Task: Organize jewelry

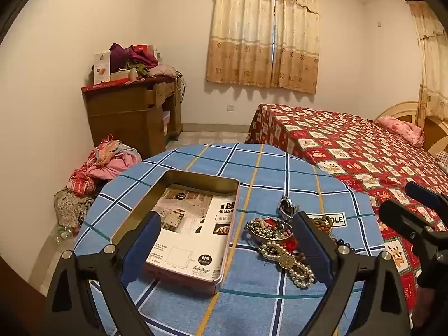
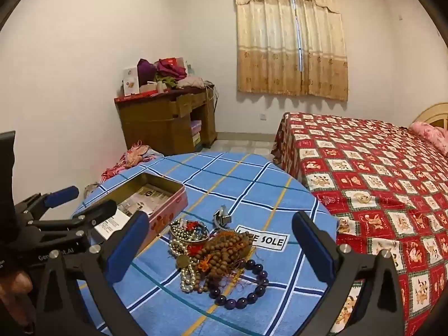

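Note:
An open rectangular tin lined with printed paper sits on the left of the round table. To its right lies a jewelry pile: a small bowl of beads, a pearl strand, brown wooden beads, a purple bead bracelet and a metal watch. My left gripper hovers open before the tin's near right corner. My right gripper hovers open before the pile. Neither holds anything.
The table wears a blue plaid cloth with a white label. A bed with a red patterned cover stands close on the right. A wooden dresser and heaped clothes are beyond on the left.

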The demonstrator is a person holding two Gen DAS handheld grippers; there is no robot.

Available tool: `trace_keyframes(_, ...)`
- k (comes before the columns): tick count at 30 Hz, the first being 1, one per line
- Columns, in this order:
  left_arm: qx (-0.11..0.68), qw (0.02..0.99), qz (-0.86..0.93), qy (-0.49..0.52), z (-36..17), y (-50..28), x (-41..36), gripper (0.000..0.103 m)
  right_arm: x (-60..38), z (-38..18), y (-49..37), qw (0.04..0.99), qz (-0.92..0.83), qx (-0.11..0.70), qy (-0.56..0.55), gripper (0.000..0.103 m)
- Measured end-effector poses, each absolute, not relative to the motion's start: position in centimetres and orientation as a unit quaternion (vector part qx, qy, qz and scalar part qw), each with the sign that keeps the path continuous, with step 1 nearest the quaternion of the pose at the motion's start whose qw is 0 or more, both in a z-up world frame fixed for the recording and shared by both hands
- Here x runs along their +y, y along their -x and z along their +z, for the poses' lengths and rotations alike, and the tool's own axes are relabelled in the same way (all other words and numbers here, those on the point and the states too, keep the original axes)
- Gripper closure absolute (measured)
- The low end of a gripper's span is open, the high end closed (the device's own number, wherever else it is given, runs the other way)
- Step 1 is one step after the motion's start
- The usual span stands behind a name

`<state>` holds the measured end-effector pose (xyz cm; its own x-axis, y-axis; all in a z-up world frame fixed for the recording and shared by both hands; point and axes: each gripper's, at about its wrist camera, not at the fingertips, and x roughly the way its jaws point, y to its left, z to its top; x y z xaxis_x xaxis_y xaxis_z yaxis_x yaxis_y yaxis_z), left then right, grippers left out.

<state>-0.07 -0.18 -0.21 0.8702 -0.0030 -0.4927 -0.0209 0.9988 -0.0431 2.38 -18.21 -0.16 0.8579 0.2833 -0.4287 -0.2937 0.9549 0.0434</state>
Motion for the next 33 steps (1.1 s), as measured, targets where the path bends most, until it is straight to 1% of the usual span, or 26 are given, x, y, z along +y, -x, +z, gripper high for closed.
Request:
trace_keyframes(1, 0.257, 0.966, 0.007, 0.024, -0.2, 0.1, -0.2, 0.009, -18.3, -0.1, -2.2, 0.968, 0.151, 0.199, 0.001, 0.000)
trace_keyframes(2, 0.259, 0.966, 0.007, 0.025, -0.3, 0.2, -0.3, 0.009, -18.4, -0.1, -2.3, 0.969, 0.150, 0.198, 0.001, 0.000)
trace_keyframes(13, 0.263, 0.965, 0.011, 0.019, -0.7, -0.3, 0.1, 0.009, -17.5, -0.6, -2.3, 0.963, 0.158, 0.217, 0.009, 0.000)
trace_keyframes(33, 0.277, 0.961, 0.017, 0.011, -1.3, -0.8, 0.0, 0.009, -17.2, -1.4, -2.4, 0.960, 0.163, 0.226, 0.007, 0.000)
